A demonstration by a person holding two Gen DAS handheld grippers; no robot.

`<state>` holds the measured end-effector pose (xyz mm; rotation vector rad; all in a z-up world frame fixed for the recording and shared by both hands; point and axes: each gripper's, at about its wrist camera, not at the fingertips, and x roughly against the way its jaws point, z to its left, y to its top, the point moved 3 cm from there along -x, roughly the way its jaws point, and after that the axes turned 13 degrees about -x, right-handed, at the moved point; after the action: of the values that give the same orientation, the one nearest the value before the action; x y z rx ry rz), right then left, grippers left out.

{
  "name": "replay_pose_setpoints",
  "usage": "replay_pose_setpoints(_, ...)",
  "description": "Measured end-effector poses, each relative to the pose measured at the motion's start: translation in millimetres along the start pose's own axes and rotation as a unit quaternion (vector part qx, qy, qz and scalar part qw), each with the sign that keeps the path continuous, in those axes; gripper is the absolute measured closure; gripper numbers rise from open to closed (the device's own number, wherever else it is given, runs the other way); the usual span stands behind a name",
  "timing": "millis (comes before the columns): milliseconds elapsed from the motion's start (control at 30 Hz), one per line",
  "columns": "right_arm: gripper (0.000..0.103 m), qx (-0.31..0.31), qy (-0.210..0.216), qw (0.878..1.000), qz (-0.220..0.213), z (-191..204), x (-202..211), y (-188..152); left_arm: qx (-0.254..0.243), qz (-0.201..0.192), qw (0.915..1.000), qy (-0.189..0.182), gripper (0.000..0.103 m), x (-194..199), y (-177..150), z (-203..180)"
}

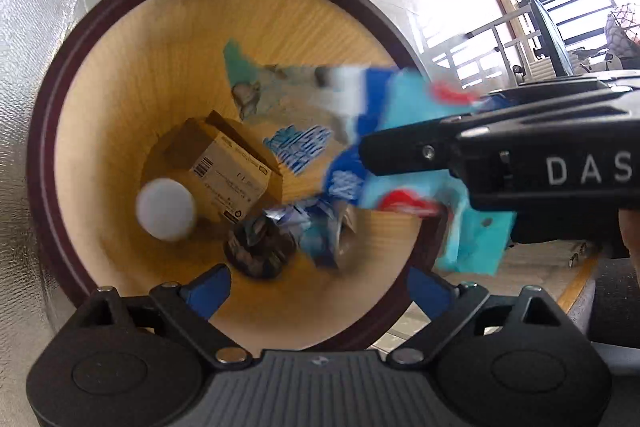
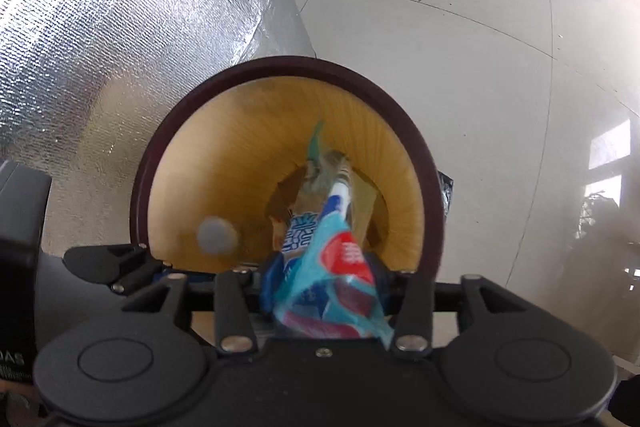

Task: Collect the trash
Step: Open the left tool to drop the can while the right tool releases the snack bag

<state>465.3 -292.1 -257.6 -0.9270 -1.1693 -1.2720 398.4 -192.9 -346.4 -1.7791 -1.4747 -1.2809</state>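
The drop-off is in hand: the right gripper [image 1: 372, 159] reaches in from the right of the left view, jaws pinching a blue wrapper [image 1: 404, 147] over the bin [image 1: 60, 131], which fills the frame's centre. The left gripper [image 1: 320, 287], low in its view, has jaws spread and empty. Next the right jaws should part (wrapper hangs inside the rim, I judge) so it falls beside the box [image 1: 230, 171] and white ball [image 1: 166, 209].

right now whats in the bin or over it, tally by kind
cardboard box: 1
white ball: 1
dark crumpled wrapper: 1
blue wrappers: 2, a crumpled one in the bin, another in the right tongs
teal packet: 1
total: 6
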Motion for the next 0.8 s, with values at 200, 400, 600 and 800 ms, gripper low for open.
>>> replay_pose_setpoints(200,0.049,-0.017,-0.005,1.000,-0.009,-11,5,1,0.006,-0.003,1.0000,0.005,0.008,4,-4,1)
replay_pose_setpoints(400,0.050,-0.027,0.011,0.999,-0.012,-22,8,3,-0.007,-0.005,0.9999,0.012,0.009,7,-6,-6)
replay_pose_setpoints(600,0.094,0.005,-0.009,1.000,0.009,-15,1,-4,-0.022,-0.018,0.9993,0.025,0.009,16,-9,-17)
replay_pose_setpoints(800,0.099,0.039,0.031,0.998,-0.023,20,10,5,-0.014,-0.041,0.9986,0.031,0.010,35,-18,-13)
